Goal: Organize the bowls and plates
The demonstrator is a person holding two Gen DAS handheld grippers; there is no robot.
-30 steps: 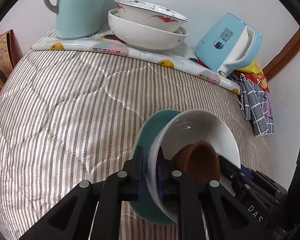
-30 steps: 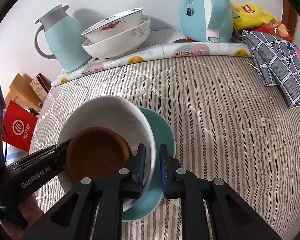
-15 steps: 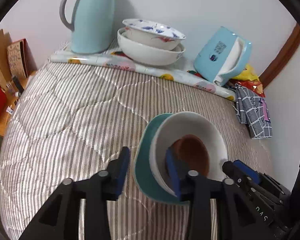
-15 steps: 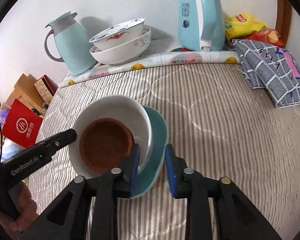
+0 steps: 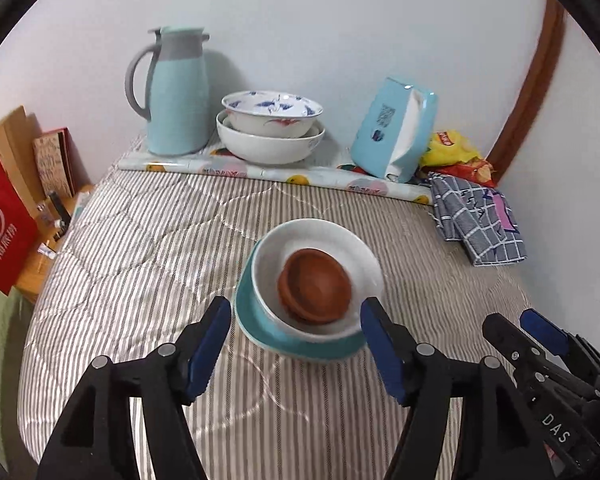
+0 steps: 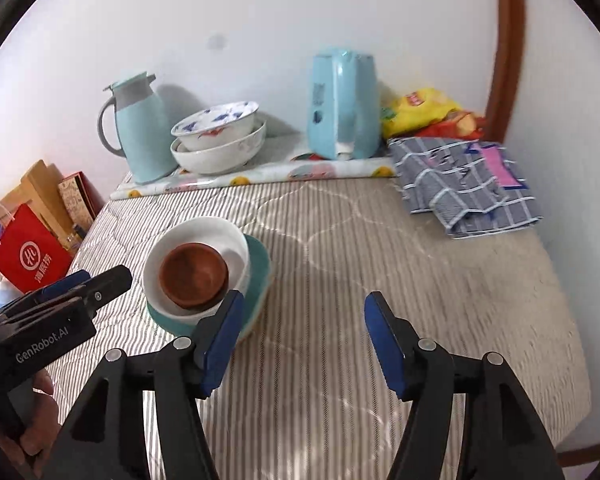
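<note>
A brown bowl [image 5: 314, 286] [image 6: 193, 274] sits inside a white bowl [image 5: 352, 246] [image 6: 203, 230], which rests on a teal plate [image 5: 300, 342] [image 6: 259, 268] on the striped quilt. My left gripper [image 5: 295, 346] is raised above and in front of this stack, its jaws opening and touching nothing. My right gripper [image 6: 304, 338] hangs to the right of the stack, jaws also opening and holding nothing. At the back, two larger patterned white bowls [image 5: 269, 128] [image 6: 217, 136] stand stacked.
A light blue jug [image 5: 175, 92] [image 6: 139, 128] and a blue tissue box [image 5: 394, 130] [image 6: 342, 104] stand on a fruit-print mat at the back wall. A checked cloth [image 5: 476, 220] [image 6: 464, 188] and snack bags [image 6: 424, 110] lie at the right. A red bag [image 6: 29, 256] stands beyond the left edge.
Both grippers let go of the stack's rims, opened, and drew back and up. The plate with its bowls now lies flat on the quilt.
</note>
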